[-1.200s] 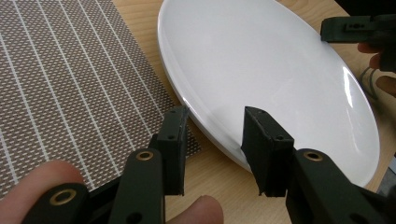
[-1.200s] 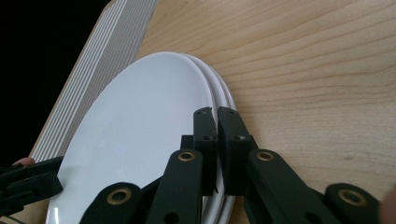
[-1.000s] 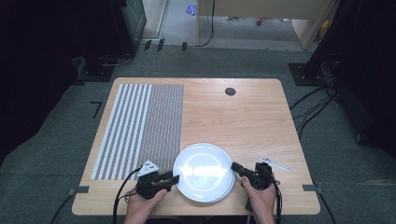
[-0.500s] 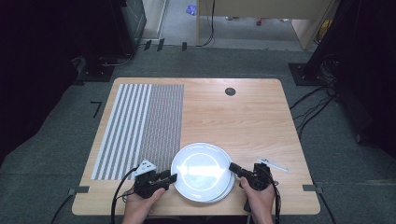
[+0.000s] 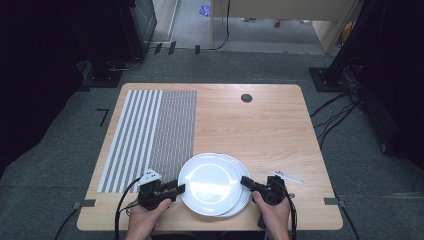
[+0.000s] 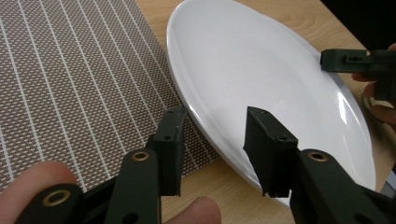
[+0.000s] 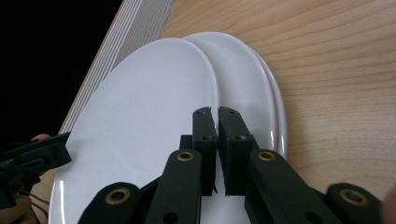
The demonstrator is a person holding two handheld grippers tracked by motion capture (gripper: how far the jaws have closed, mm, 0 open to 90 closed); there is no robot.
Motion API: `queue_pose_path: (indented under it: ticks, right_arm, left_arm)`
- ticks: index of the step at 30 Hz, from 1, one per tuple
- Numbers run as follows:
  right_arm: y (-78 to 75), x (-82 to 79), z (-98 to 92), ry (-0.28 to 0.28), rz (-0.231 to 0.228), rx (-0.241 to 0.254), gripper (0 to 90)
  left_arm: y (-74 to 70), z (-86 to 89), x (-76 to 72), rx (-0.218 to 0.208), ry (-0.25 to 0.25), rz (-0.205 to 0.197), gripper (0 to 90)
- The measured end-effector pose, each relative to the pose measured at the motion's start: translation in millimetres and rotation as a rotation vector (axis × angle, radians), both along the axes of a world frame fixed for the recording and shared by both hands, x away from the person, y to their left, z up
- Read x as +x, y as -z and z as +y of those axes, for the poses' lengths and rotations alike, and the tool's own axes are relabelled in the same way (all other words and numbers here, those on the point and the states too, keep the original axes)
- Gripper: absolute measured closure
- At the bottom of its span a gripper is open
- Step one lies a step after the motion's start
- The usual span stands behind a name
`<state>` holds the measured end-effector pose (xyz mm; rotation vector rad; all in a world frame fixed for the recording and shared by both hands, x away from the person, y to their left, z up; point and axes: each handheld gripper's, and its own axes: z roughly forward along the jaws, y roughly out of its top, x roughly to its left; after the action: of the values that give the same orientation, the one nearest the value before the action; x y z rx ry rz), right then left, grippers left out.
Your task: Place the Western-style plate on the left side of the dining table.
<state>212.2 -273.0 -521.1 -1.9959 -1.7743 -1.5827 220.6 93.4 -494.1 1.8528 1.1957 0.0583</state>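
We see both hands at the bottom of the high view, each angled inward toward the plates. The left hand-held gripper (image 5: pixel 176 188) lies nearly level at lower left centre; its jaws have just been opening and stand apart astride the top plate's (image 5: pixel 210 181) near rim, pads not pressing it. The right hand-held gripper (image 5: pixel 246 181) at lower right centre is clenched on that plate's opposite rim, the jaws almost meeting.

The top plate is plain glossy white, round, with a bright glare band. It sits on a stack of similar white plates (image 5: pixel 243 196), shifted left of them, low on the surface (image 5: pixel 260 125), its left edge over the striped placemat (image 5: pixel 150 132).
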Motion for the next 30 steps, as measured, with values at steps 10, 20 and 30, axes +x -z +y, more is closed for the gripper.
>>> queue_pose_path:
  ticks: [10, 20, 30]
  right_arm:
    - [6.3, 1.3, 5.8, 0.0, 0.002, -0.001, 81.6]
    - [12.0, -0.3, 4.8, 0.06, 0.034, 0.106, 85.2]
    - [9.9, -1.8, 5.6, 0.114, 0.036, 0.193, 87.9]
  left_arm:
    - [-0.2, 3.7, 1.3, 0.015, -0.024, 0.01, 58.2]
    - [1.3, -4.9, -1.0, 0.007, -0.003, 0.019, 61.2]
    - [-2.0, -6.5, 4.6, 0.019, -0.025, 0.023, 66.5]
